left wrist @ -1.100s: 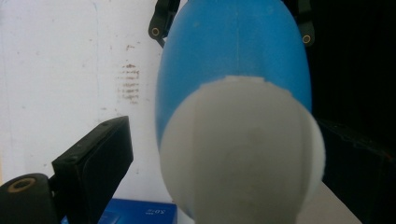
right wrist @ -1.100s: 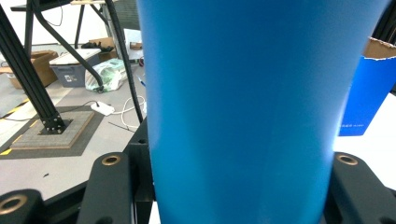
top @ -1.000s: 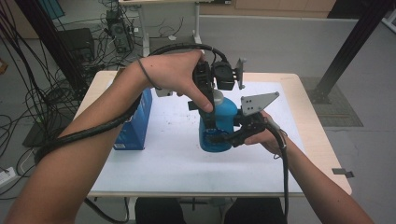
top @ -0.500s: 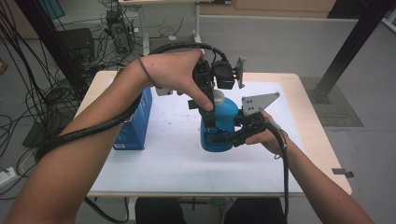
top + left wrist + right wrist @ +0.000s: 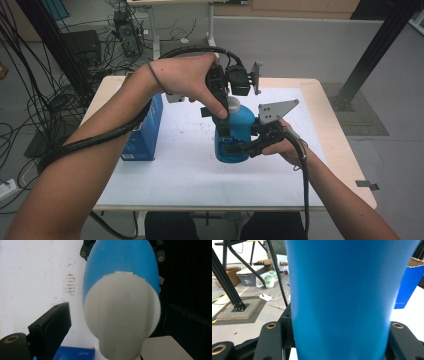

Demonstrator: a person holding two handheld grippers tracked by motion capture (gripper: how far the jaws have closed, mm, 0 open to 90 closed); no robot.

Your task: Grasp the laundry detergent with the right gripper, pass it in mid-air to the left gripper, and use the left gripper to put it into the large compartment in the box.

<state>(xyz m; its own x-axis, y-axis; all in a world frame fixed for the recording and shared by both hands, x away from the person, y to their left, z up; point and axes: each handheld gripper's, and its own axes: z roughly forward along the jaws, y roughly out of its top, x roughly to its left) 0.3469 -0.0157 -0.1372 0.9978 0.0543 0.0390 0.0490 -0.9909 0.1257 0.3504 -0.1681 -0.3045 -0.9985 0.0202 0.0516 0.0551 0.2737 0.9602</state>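
Two grippers meet on one blue bottle, which stands upright near the middle of the white table, its long axis running straight up from the tabletop. The right gripper comes in level from the bottle's right and is clamped around the lower body; in the right gripper view the blue wall sits squarely between the two black jaws, pressed on both sides. The left gripper hangs above and looks straight down that axis at the white cap, so the cap lies directly below it and this is the hand nearer the top. In the left gripper view the jaws stand apart on either side of the cap, with bare table showing between the near jaw and the cap on one side; the other side is dark and I cannot be sure of contact there, so I read this gripper as open and not yet biting. The next move most likely depends on that vertical line-up: the right hand steadies the body while the left closes on the cap and turns it about the upright axis. The bottle is a smooth, matte, rounded-shouldered plastic thing in bright blue, with a label on its front and a plain domed white cap. A blue box stands well apart at its left.
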